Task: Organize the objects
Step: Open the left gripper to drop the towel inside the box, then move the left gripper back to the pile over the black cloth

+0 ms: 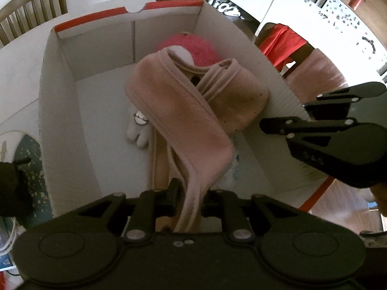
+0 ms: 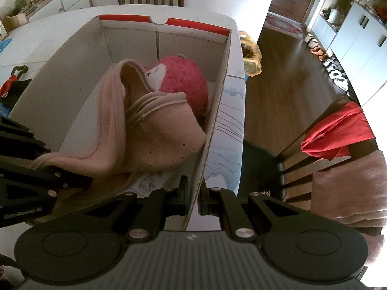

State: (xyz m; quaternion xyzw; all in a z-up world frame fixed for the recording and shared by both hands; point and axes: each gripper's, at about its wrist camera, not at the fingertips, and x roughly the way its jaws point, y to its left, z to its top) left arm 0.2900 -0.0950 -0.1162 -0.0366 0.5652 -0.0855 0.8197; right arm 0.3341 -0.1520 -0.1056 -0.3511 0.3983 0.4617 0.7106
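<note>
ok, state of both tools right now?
Left tool: pink cloth still between its pads, held over the box.
Right tool: closed on the cardboard box's side wall.

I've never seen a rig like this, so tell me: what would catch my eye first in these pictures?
The big white box with a red rim, filling the table. A pink cloth is draped inside it over a fuzzy pink plush; its end runs between the left gripper fingers. The right gripper pinches the box's right wall.
</note>
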